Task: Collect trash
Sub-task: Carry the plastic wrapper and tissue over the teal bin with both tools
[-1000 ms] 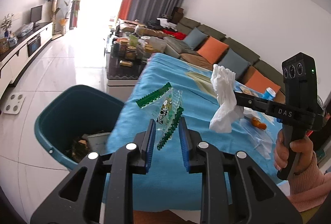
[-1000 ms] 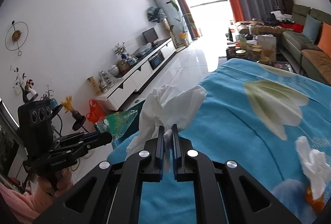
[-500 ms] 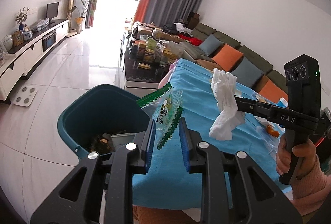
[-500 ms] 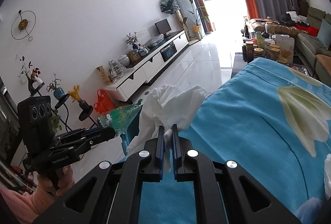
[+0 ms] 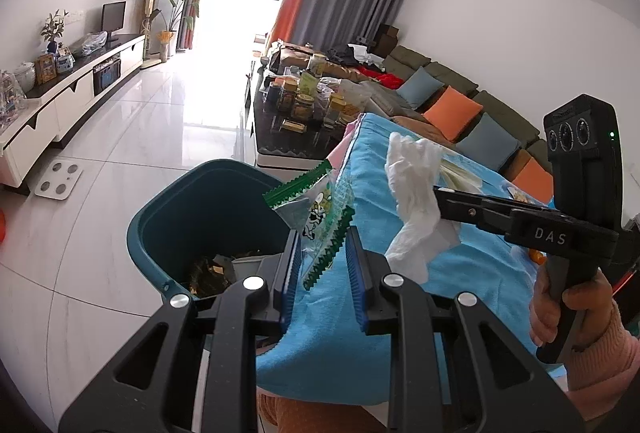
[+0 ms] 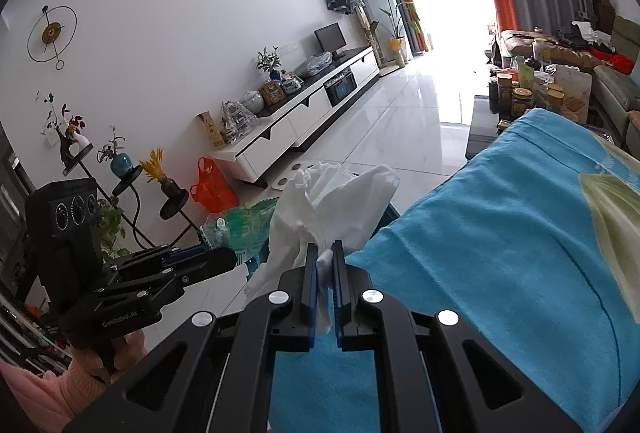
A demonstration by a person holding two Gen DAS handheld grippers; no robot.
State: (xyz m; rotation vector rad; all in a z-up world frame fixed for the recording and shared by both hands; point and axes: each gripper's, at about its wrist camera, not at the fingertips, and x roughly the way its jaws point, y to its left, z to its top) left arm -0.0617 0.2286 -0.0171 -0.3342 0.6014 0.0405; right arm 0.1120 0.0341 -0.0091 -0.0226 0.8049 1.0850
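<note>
My left gripper [image 5: 323, 253] is shut on a crumpled green and clear snack wrapper [image 5: 316, 209], held over the near rim of a teal trash bin [image 5: 192, 205] with scraps inside. To its right, my right gripper [image 5: 438, 198] is shut on a white tissue [image 5: 412, 189] above the edge of the blue-clothed table [image 5: 400, 313]. In the right wrist view the right gripper [image 6: 325, 259] pinches the tissue [image 6: 332, 201], which hides most of the bin. The left gripper [image 6: 226, 257] shows at the left with the wrapper [image 6: 244, 225].
A dark coffee table [image 5: 272, 137] crowded with jars stands beyond the bin, with a sofa [image 5: 452, 109] behind it. A white TV cabinet [image 5: 72, 89] lines the left wall; a scale [image 5: 58, 181] lies on the tiled floor. An orange bag [image 6: 212, 189] sits by the cabinet.
Both grippers have swung left from over the table toward the bin, which now sits nearer and more under the left gripper. Both grips are unchanged.
</note>
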